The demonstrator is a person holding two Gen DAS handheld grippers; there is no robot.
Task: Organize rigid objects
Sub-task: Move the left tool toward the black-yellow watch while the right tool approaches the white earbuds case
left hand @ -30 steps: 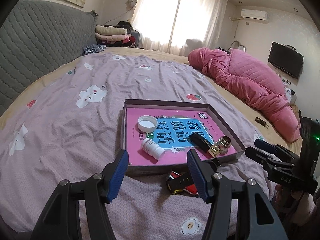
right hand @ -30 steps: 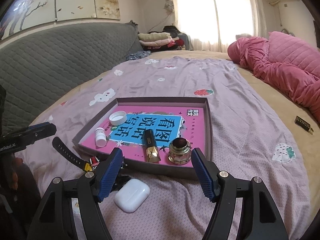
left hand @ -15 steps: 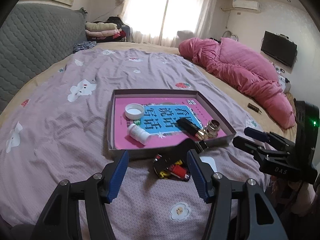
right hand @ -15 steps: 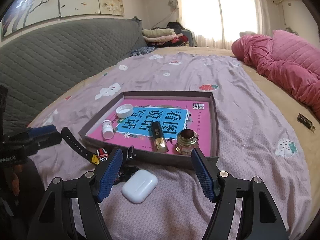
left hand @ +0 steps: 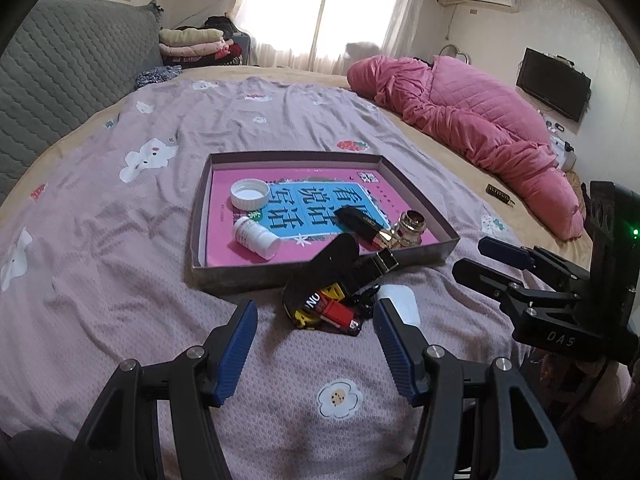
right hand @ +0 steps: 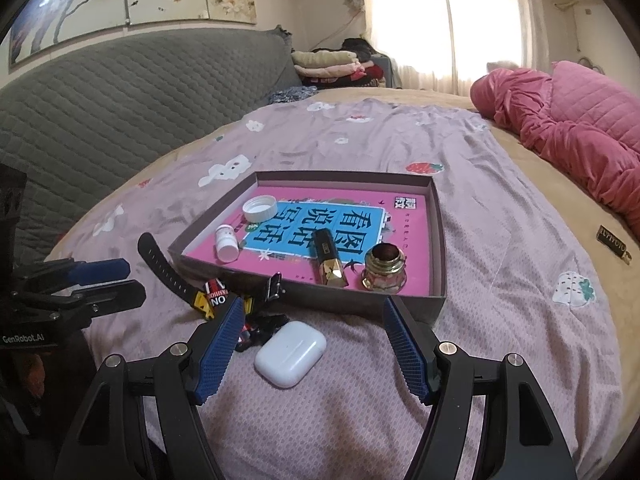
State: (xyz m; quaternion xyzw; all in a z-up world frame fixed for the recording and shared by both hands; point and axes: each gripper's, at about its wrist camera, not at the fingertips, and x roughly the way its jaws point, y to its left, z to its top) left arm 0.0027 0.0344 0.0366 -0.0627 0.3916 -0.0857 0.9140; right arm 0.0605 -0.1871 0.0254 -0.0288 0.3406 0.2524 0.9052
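A shallow grey tray (left hand: pixel 320 276) (right hand: pixel 438 216) with a pink and blue book on its floor lies on the bed. In it are a white cap (left hand: pixel 249 193) (right hand: pixel 260 207), a white pill bottle (left hand: pixel 256 237) (right hand: pixel 226 243), a black and gold lipstick (left hand: pixel 360 222) (right hand: pixel 329 258) and a small gold jar (left hand: pixel 412 227) (right hand: pixel 384 268). In front of the tray lie a black belt (left hand: pixel 328 264) (right hand: pixel 164 266) with red and yellow tags (left hand: pixel 328 306) (right hand: pixel 214 300) and a white earbud case (right hand: pixel 290 353) (left hand: pixel 400 300). My left gripper (left hand: pixel 314 340) is open just short of the tags. My right gripper (right hand: pixel 312 344) is open around the case without touching it.
A crumpled pink quilt (left hand: pixel 472 120) (right hand: pixel 568 128) lies at the far right of the bed. A small dark bar (left hand: pixel 498 195) (right hand: pixel 614 242) rests on the tan sheet near it. A grey padded headboard (right hand: pixel 120 92) runs along the left, with folded clothes (left hand: pixel 192 42) behind.
The left gripper has drawn back from the tray and sunk a little, so the belt and tags now lie ahead of its fingers. The right gripper has barely shifted.
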